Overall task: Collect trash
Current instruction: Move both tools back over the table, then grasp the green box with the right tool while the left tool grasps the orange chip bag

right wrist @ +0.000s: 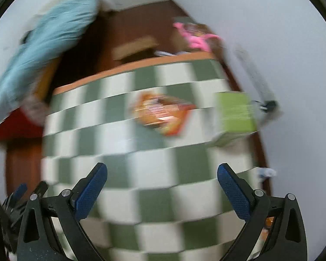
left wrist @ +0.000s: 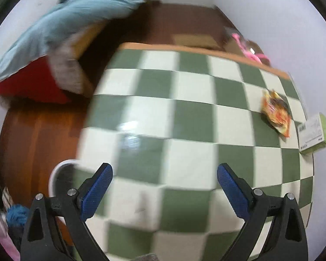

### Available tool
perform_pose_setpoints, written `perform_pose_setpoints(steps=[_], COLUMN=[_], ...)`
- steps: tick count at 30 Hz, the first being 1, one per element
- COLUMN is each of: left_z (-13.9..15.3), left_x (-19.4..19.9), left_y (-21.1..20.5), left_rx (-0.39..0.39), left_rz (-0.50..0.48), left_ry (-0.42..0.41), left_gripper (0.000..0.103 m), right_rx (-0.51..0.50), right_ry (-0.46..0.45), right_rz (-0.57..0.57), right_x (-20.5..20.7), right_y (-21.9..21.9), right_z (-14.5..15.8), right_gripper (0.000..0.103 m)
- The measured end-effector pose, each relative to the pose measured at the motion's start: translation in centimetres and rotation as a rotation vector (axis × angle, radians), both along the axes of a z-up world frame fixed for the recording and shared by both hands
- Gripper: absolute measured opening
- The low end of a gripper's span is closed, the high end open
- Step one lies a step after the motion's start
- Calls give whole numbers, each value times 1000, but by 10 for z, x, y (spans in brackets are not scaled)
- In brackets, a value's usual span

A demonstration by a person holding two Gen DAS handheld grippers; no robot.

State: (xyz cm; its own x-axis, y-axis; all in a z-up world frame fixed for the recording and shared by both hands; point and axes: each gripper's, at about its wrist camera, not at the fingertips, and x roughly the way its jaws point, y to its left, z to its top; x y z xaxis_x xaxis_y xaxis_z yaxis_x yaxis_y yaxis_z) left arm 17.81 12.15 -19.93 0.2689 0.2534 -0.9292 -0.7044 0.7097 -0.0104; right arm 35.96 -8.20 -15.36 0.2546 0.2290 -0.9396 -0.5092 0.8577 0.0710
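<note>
An orange and red snack wrapper (left wrist: 277, 113) lies crumpled on the green and white checkered table (left wrist: 184, 117), far to the right of my left gripper (left wrist: 165, 169), which is open and empty. In the right wrist view the same wrapper (right wrist: 163, 113) shows blurred ahead and slightly left of centre, well beyond my right gripper (right wrist: 162, 169), also open with nothing between its blue pads (right wrist: 234, 193). A light green box (right wrist: 234, 113) stands at the table's right edge, seen in the left wrist view as the box (left wrist: 313, 134) with a white printed side.
A bed with a light blue blanket (left wrist: 71, 19) and red sheet (left wrist: 30, 84) stands left of the table. A pink-handled bag (left wrist: 247, 47) sits beyond the table's far right corner. A white rim (left wrist: 54, 171) shows low beside the table's near left side. Brown wooden floor (left wrist: 32, 148) lies around.
</note>
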Motion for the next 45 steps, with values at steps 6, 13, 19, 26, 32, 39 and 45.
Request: perform_pose_setpoints(steps=[6, 13, 19, 26, 32, 39, 45], left_z=[-22, -51, -56, -48, -34, -6, 30], left_x=[87, 159, 183, 194, 191, 162, 119], left_y=[-10, -12, -18, -22, -34, -39, -28], left_rx=[-40, -127, -188, -208, -76, 71, 132], left_rz=[-115, -198, -216, -208, -236, -260, -221], left_ry=[42, 63, -22, -68, -63, -82, -117], left_gripper=[98, 98, 94, 43, 9, 5, 4], right_rx=[-113, -169, -170, -148, -153, -136, -81], right_ry=[101, 168, 143, 153, 137, 98, 67], right_rz=[-99, -50, -7, 2, 4, 23, 57], right_x=[110, 140, 141, 143, 141, 127, 97], right_y=[-30, -20, -14, -19, -17, -19, -12], right_z=[-56, -105, -111, -111, -111, -103, -82], right_gripper=[102, 63, 62, 62, 61, 61, 61])
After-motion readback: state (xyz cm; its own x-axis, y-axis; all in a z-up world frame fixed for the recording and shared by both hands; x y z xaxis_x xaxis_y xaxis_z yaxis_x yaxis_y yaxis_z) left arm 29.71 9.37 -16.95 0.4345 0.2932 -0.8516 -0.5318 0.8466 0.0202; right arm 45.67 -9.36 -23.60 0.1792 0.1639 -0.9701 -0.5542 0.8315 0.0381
